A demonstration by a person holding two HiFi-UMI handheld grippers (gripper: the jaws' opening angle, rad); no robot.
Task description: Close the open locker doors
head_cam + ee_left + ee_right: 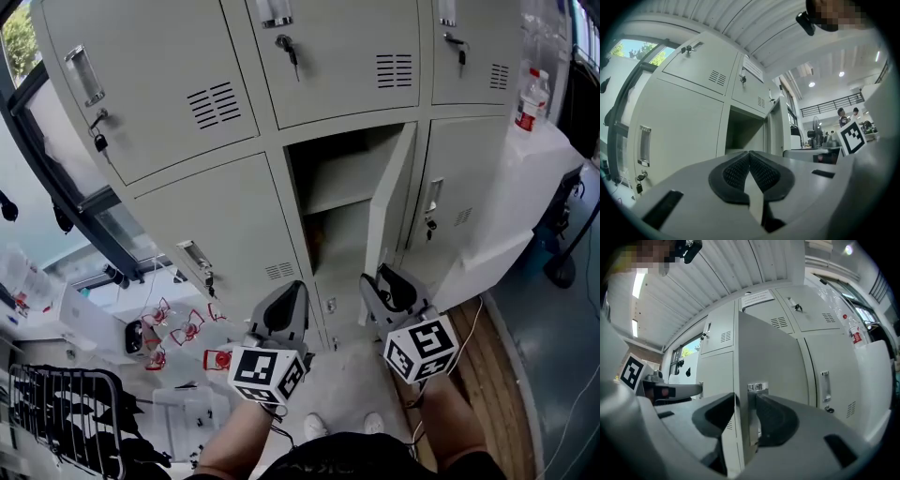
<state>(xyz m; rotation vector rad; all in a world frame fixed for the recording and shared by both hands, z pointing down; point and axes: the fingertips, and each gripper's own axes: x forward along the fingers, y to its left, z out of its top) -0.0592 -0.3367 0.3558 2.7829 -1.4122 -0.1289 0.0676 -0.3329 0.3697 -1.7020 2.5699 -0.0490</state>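
Locker door [389,202] in the lower middle of the beige locker bank [225,225] stands ajar, its edge between the spread jaws of the right gripper [389,279]. Left gripper [286,298] is closed and empty, just beside it. Grey floor [347,375] lies below, with a window [19,42] at left.

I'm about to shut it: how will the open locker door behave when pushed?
The open locker door looks like thin sheet metal, so probably stiff and light. Standing ajar, attached along one side, it should swing shut, not slide.
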